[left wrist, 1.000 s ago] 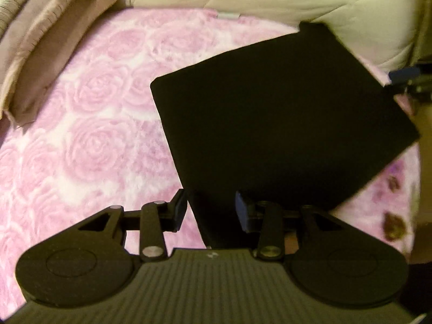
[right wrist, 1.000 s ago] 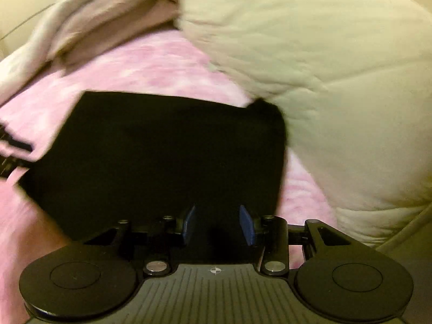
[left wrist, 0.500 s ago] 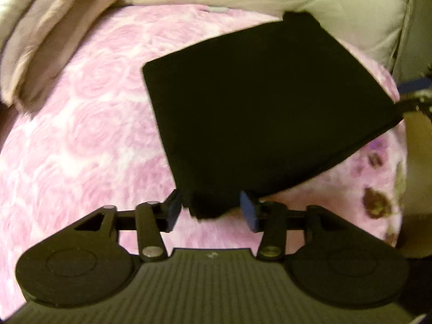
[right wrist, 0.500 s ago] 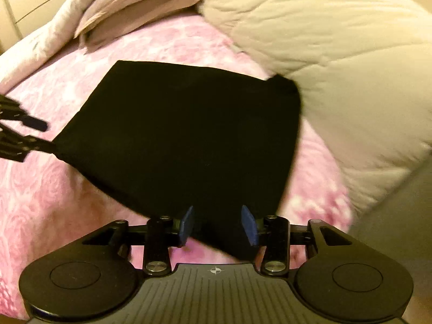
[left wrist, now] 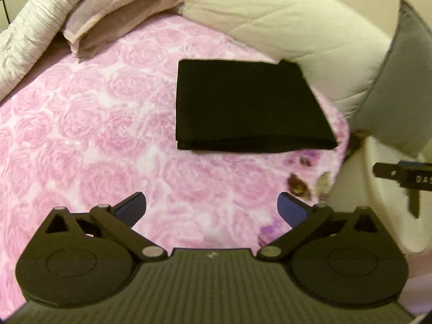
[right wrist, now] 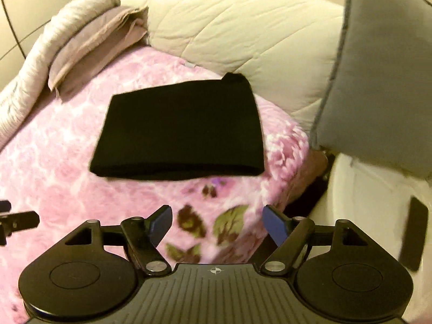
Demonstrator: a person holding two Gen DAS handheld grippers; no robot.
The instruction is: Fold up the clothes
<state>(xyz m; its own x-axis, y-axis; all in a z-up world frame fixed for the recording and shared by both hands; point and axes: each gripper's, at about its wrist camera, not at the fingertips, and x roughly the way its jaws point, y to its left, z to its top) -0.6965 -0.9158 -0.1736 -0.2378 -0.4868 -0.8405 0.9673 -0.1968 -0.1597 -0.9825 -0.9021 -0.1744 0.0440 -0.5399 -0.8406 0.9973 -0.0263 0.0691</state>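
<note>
Folded black garment (left wrist: 248, 102) lying flat on the pink rose-patterned blanket (left wrist: 94, 124), ahead of and well apart from both claws, touched by neither. Left gripper (left wrist: 212, 208) spread wide, jaws just opened further, nothing between the blue pads (left wrist: 132, 208) but bare blanket. Right gripper (right wrist: 217, 225) likewise parted, jaws just widened, only blanket and its leaf-and-flower border print between the fingertips. Seen from the left claw: garment ahead and a little to the right, layered folded edge facing the claw. Seen from the right claw: garment ahead and slightly left, its far right corner touching or just beside the cream quilted duvet (right wrist: 243, 35). Beyond and left of the garment, a stack of folded mauve cloth (left wrist: 116, 13) beside a pale striped cover (left wrist: 35, 27). Grey cushion (right wrist: 378, 67) upright to the right. No containers in view.
</note>
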